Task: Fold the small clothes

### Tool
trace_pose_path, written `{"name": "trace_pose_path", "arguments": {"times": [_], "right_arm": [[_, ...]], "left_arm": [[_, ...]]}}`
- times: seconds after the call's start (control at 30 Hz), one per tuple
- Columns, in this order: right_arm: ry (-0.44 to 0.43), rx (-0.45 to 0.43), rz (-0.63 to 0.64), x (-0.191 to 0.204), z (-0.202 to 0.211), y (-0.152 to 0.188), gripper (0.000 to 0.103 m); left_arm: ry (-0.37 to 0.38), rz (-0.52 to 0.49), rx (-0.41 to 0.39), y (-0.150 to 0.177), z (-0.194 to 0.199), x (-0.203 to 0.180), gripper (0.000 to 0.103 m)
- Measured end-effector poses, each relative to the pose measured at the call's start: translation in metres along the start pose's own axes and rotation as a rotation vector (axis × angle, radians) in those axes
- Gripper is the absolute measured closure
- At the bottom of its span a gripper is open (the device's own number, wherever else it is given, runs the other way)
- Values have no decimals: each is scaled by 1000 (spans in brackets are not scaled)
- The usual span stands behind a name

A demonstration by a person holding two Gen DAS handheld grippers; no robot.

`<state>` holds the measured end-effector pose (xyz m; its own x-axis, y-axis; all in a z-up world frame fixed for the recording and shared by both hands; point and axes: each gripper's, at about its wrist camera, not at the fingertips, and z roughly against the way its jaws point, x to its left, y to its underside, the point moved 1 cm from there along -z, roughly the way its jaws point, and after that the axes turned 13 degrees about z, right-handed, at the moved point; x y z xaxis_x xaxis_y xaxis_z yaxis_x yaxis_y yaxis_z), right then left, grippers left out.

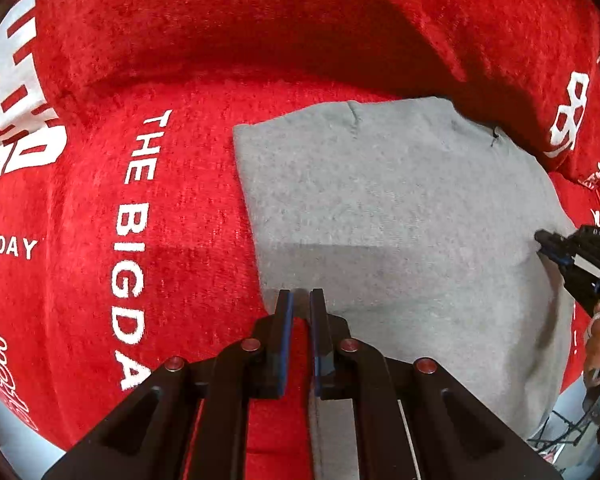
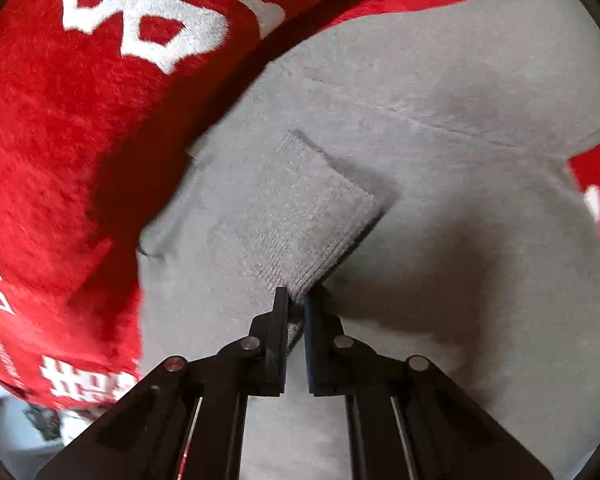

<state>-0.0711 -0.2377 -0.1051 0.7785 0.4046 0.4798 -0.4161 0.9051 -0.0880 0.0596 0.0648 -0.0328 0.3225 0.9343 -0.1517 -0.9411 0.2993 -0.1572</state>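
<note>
Pinching a ribbed cuff (image 2: 300,224), the right claw (image 2: 297,300) carries it over the grey garment (image 1: 400,208) on the red blanket (image 1: 140,220), while the left claw (image 1: 300,300) hovers pressed together; next, probably lay it flat.

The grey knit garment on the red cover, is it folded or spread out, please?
Partly folded: the grey knit garment lies in a compact block, and the right gripper is shut on a ribbed flap doubled over its top.
</note>
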Motion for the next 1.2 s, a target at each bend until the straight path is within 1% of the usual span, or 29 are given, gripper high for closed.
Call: {"name": "trace_pose_path", "arguments": {"times": [0.03, 0.13, 0.2, 0.27, 0.3, 0.33, 0.4, 0.5, 0.53, 0.6, 0.63, 0.7, 0.77, 0.9, 0.97, 1.0, 1.03, 1.1, 1.13, 1.2], "right_arm": [[15, 9, 6, -3, 0, 1, 95], [19, 31, 27, -6, 6, 4, 94], [55, 44, 47, -7, 16, 7, 94], [41, 61, 64, -8, 25, 13, 91], [30, 77, 74, -9, 30, 20, 79], [27, 89, 82, -11, 35, 25, 58], [37, 101, 98, -16, 48, 39, 37], [55, 107, 134, -20, 65, 59, 37], [61, 110, 140, -23, 70, 64, 37], [66, 121, 149, -28, 76, 76, 35], [69, 128, 154, -30, 78, 80, 34], [66, 137, 164, -34, 80, 86, 34], [64, 149, 166, -38, 78, 89, 33], [27, 167, 136, -53, 82, 90, 32], [13, 174, 128, -64, 85, 86, 30], [7, 173, 124, -68, 87, 84, 24], [4, 170, 122, -74, 90, 81, 21], [-2, 158, 107, -88, 97, 71, 22], [-2, 153, 96, -95, 101, 66, 21], [-14, 127, 58, -115, 111, 54, 21]], "left_arm": [[-6, 0, 1, 1, -1, -2, 93], [-18, 9, 4, 1, 1, -5, 93], [-15, 9, -3, 2, 4, -7, 93], [-15, -1, -6, 5, 6, -10, 93], [-15, -3, -5, 6, 7, -12, 93], [-17, -7, -3, 8, 8, -14, 93], [-16, -10, -1, 12, 10, -16, 93], [-18, -12, 1, 18, 13, -19, 93], [-19, -14, 1, 21, 14, -21, 68], [-16, -7, 0, 25, 14, -25, 5], [-15, -4, -8, 27, 13, -27, 1], [-10, -20, 12, 30, 7, -35, 1], [-14, -36, 16, 30, 1, -46, 1], [-74, -84, -6, 32, -11, -72, 1], [-77, -78, -16, 31, -13, -83, 1], [-84, -73, -17, 29, -16, -91, 1], [-98, -75, -12, 27, -18, -99, 1], [-119, -80, 5, 27, -25, -114, 1], [-114, -80, 16, 26, -25, -121, 1], [-63, -90, 65, 29, -29, -139, 1]]}}
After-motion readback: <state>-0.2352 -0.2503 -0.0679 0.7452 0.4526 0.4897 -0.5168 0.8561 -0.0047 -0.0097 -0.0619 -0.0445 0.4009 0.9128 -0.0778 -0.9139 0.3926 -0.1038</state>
